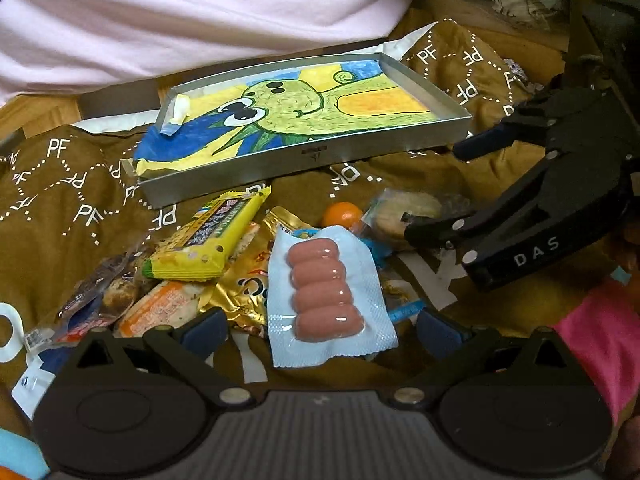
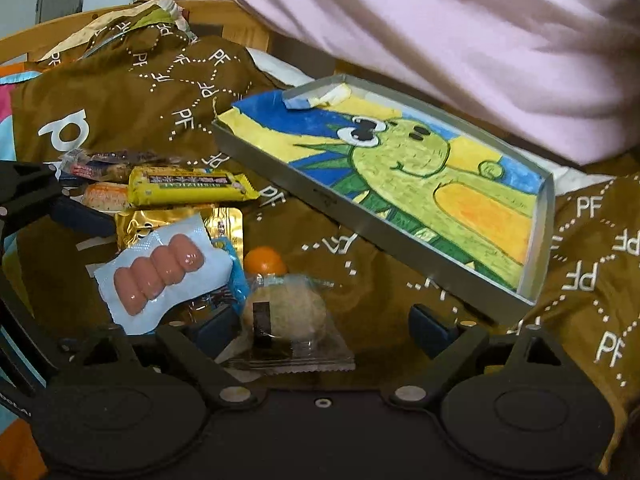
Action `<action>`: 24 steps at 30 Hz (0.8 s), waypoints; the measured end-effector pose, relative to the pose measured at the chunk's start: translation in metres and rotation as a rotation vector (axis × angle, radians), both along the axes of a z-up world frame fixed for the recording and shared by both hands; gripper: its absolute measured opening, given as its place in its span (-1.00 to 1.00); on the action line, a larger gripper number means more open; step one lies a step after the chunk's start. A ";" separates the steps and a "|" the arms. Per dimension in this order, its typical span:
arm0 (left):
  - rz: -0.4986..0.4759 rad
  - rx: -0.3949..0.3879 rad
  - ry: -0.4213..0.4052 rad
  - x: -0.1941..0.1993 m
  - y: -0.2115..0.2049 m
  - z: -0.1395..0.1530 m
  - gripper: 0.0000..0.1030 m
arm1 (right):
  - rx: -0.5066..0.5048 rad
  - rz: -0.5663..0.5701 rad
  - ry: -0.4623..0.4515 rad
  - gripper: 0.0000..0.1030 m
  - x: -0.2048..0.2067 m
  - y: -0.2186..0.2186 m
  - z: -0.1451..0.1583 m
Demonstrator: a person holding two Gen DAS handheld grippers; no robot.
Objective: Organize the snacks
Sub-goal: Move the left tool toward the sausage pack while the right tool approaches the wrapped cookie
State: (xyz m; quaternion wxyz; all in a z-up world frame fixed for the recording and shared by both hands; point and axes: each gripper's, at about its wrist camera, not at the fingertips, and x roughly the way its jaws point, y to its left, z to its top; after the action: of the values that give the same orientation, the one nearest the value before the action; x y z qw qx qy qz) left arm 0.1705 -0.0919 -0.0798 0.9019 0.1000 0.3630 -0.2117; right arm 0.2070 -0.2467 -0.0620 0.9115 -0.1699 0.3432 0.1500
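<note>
The left gripper (image 1: 320,330) has its jaws spread wide and holds nothing; the sausage pack (image 1: 326,294), pale blue with four pink links, lies between its fingers, apparently untouched. The right gripper (image 2: 328,326) is likewise wide apart, straddling a clear-wrapped round cake (image 2: 286,314); its left finger (image 2: 216,330) sits against the wrapper's edge, though true contact cannot be judged.

In the left wrist view the right gripper comes in from 3 o'clock, one finger over that same cake. The snack pile lies at 9 o'clock of the sausage pack: a yellow bar (image 1: 208,236), a gold foil pouch (image 1: 244,284), an orange-printed packet (image 1: 160,312). A small orange ball (image 1: 342,214) sits at 12 o'clock of the pack. Farther out at 12 o'clock rests a shallow metal tray (image 1: 360,156), lined with a crayon drawing of a green creature and otherwise unfilled.

Everything lies on a brown cloth (image 1: 72,184) printed with white "PF" letters. A pink garment (image 1: 180,12) hangs across the top.
</note>
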 end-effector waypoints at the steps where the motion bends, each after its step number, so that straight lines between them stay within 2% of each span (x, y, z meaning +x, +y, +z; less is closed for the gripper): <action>1: 0.002 -0.005 0.002 0.000 0.001 0.000 0.98 | 0.010 -0.005 0.004 0.73 0.001 -0.001 -0.001; 7: 0.051 -0.022 -0.009 0.001 0.006 0.005 0.83 | 0.048 0.001 0.021 0.48 0.001 0.000 0.000; 12: 0.014 -0.035 -0.037 0.001 0.000 0.007 0.84 | 0.078 -0.011 0.032 0.47 0.003 -0.002 0.001; 17: -0.006 0.020 -0.044 0.007 -0.014 0.003 0.84 | 0.092 -0.014 0.037 0.47 0.003 -0.003 0.000; 21: 0.026 0.002 -0.039 0.009 -0.007 0.004 0.63 | 0.102 -0.017 0.056 0.47 0.005 -0.004 -0.002; 24: 0.026 0.016 -0.032 0.009 -0.007 0.004 0.56 | 0.090 -0.004 0.075 0.45 0.005 -0.001 -0.006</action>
State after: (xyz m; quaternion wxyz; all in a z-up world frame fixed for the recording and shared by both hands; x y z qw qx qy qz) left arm 0.1797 -0.0987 -0.0759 0.9095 0.1059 0.3514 -0.1952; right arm 0.2123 -0.2474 -0.0683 0.9050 -0.1223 0.3704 0.1698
